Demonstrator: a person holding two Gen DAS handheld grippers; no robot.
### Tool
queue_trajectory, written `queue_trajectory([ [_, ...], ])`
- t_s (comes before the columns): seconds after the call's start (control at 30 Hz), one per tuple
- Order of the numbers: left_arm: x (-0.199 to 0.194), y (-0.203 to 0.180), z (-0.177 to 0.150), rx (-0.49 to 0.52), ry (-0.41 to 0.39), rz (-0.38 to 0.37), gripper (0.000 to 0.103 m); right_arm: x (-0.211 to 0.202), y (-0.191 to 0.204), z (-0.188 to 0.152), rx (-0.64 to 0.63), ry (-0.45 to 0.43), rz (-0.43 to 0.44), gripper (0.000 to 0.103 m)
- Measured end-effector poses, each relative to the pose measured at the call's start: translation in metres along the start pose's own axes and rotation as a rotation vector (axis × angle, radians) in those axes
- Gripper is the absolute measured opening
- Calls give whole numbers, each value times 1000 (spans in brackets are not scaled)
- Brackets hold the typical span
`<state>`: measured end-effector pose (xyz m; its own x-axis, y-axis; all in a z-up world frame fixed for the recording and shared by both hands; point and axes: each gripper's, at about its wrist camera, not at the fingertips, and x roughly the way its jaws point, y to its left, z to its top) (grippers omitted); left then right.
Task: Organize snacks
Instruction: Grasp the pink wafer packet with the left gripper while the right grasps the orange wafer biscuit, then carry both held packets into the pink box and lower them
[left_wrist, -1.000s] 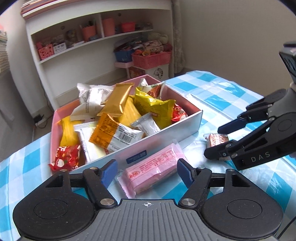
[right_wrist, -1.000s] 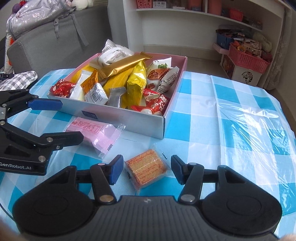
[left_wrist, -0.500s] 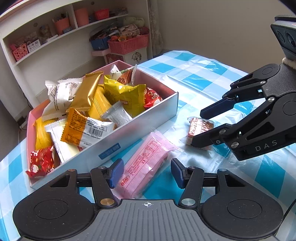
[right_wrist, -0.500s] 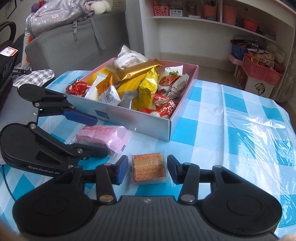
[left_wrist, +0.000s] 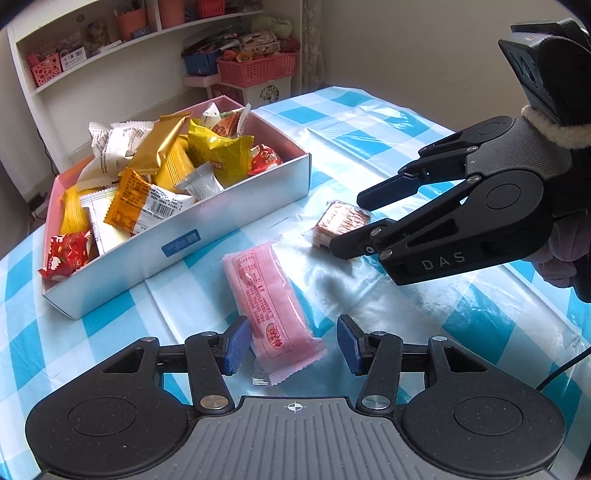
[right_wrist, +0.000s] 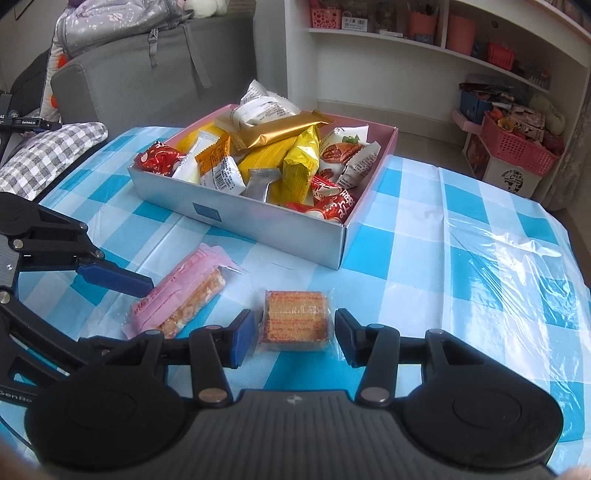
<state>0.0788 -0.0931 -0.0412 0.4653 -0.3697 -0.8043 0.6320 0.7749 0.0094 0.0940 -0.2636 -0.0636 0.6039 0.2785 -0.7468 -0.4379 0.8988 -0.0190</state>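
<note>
Blue-and-white checked plastic covers the table (right_wrist: 461, 236) under both of your tools. Your left gripper (left_wrist: 291, 345) straddles the near end of the pink snack bar (left_wrist: 267, 295); its jaws have just been closing, yet the blue pads (left_wrist: 236, 345) stand clear of the wrapper on both sides, with more gap on the right. Your right gripper (right_wrist: 295, 336) sits half-wide around the clear-wrapped wafer biscuit (right_wrist: 297, 319); its left pad is just beside the wrapper and the right one a little apart, and you cannot tell whether either presses.

Ahead of both tools stands the open box (right_wrist: 258, 221), grey outside and pink inside, heaped with snack packets (right_wrist: 273, 155) in gold, yellow, orange, white and red. Its near wall lies between each gripper and the heap. From the left wrist view your right gripper (left_wrist: 354, 225) reaches in from the right, its lower finger lying across the biscuit (left_wrist: 340, 221) and hiding one corner. From the right wrist view your left gripper's blue pad (right_wrist: 114, 280) touches or nearly touches the pink bar (right_wrist: 177, 295), and its lower finger covers the bar's near end.

Behind the box, a white shelf unit (right_wrist: 406, 55) holds pink baskets and cups; a red basket (right_wrist: 517, 144) sits on a small stand beside it. A grey sofa (right_wrist: 129, 74) with a bag on it is far left. Print on the wrappers is too small to read. A hand (left_wrist: 561, 254) in a fleece-edged cuff is cut off at the right edge.
</note>
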Motion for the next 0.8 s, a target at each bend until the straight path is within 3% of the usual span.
queue_trajectory([
  [0.13, -1, 4, 1, -31, -69, 38, 63, 1, 1, -1, -6, 2, -9, 47],
  [0.43, 19, 15, -5, -63, -37, 62, 62, 9, 7, -2, -28, 14, -39, 50],
  [0.5, 18, 17, -6, -80, -36, 66, 58, 9, 8, -1, -27, 14, -44, 49],
  [0.57, 16, 18, -6, -97, -40, 73, 44, 9, 8, -1, -21, 12, -47, 46],
  [0.63, 17, 19, -7, -111, -34, 77, 37, 9, 7, -1, -17, 13, -48, 44],
  [0.8, 14, 17, -6, -136, -25, 119, 30, 8, 8, -1, -22, 14, -50, 40],
])
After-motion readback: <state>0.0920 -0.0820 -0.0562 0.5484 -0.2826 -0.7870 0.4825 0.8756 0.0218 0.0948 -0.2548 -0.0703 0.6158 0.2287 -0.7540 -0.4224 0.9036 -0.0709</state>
